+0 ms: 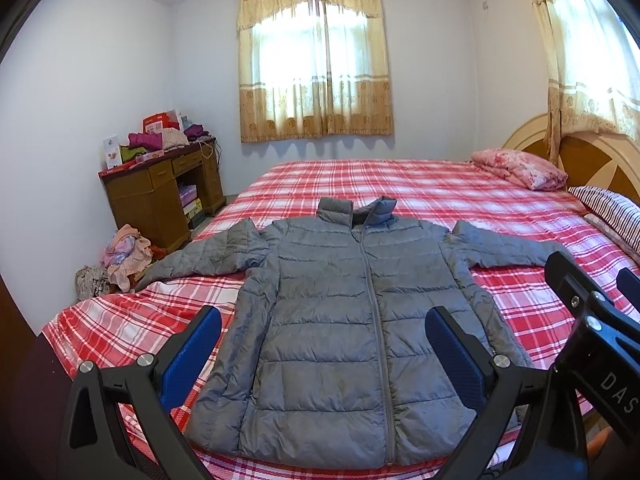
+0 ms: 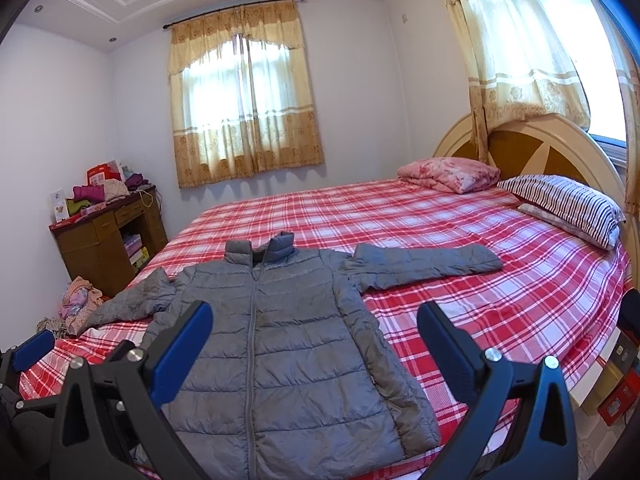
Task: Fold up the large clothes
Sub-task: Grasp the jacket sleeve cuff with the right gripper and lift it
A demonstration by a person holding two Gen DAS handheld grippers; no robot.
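Grey quilted puffer jacket lies flat on the plaid bed, collar away, sleeves spread crosswise, ahead of the left tool and right tool, both held apart and empty.

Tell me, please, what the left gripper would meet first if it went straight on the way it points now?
Most likely the grey jacket spread flat on the bed. The left gripper is open and empty above it, and its line runs to the zipped front. Depth is unclear, so the exact spot is uncertain.
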